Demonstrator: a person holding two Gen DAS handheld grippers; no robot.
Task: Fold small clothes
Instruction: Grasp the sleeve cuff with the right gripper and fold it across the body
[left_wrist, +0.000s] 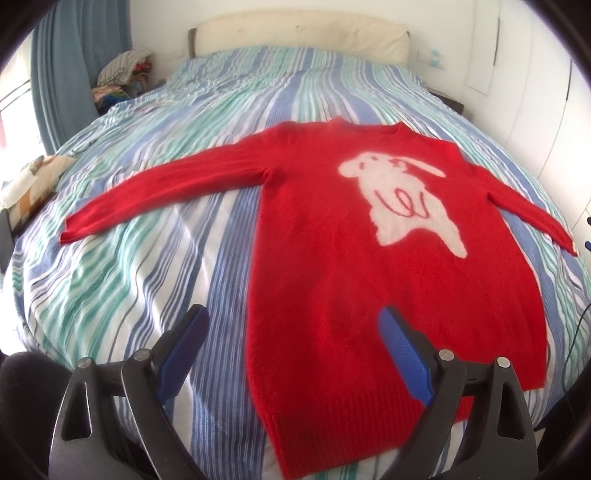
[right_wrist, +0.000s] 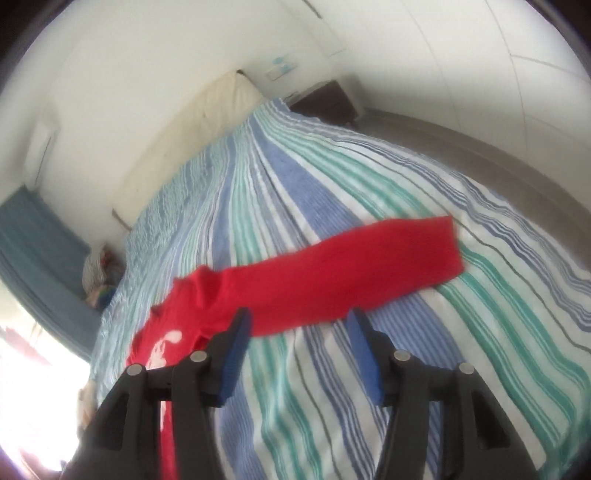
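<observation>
The left gripper (left_wrist: 291, 328), black-framed with blue finger pads, is hovering with its jaws spread wide and gripping nothing; it is straddling the near left edge of the garment's body, above the ribbed hem. The right gripper (right_wrist: 299, 328) is likewise standing open and empty, pointing at the middle of the garment's right sleeve (right_wrist: 332, 273), just short of it.

The garment is a small red knitted long-sleeved sweater (left_wrist: 369, 277) with a fuzzy white animal motif (left_wrist: 402, 195) on its chest. It is lying face up and spread flat on the blue, green and white striped bed cover (left_wrist: 129, 277), hem near, collar far, both sleeves stretched outward; the left sleeve (left_wrist: 166, 192) is reaching well out to the left.

Assessment: the knit is appearing light, soft and limp, likely to sag and stretch wherever unsupported, yet fuzzy enough not to slip from the pads. Not fragile, though snagging loops is a risk. Recommended holds: the sleeve cuffs for folding the sleeves inward; thereafter the firmer ribbed hem corners and shoulder seams. Pinching through both layers without catching the bed cover is calling for care.
</observation>
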